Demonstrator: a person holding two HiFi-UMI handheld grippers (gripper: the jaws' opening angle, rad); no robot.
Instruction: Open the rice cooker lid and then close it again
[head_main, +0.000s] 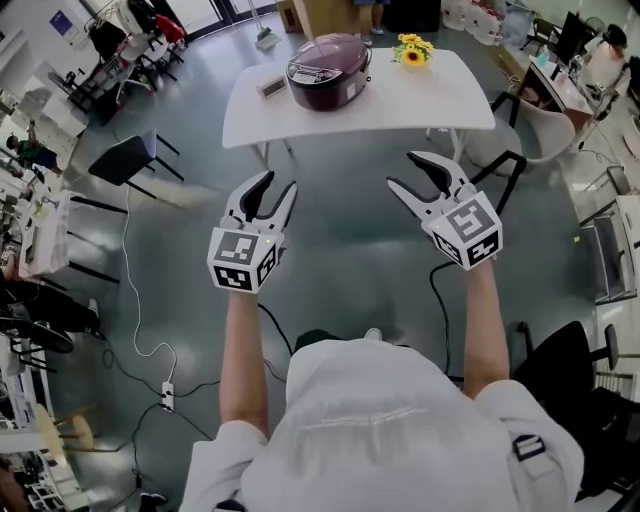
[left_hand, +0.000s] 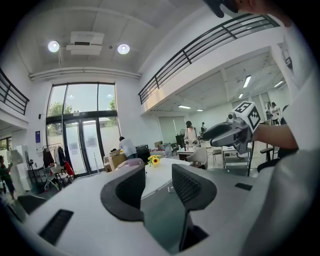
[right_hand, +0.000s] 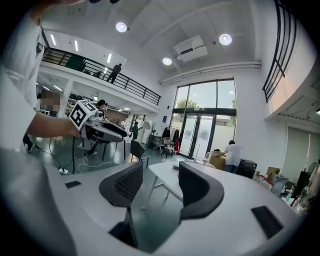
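The dark purple rice cooker, lid down, stands on a white table well ahead of me. Both grippers are held in the air over the floor, short of the table. My left gripper is open with nothing between its jaws; in the left gripper view it points at the table, and the cooker's top peeks above the left jaw. My right gripper is open and empty too, aimed at the table in its own view.
A pot of sunflowers and a small white device share the table. A black chair stands at the left and a white chair at the right. A cable and power strip lie on the floor.
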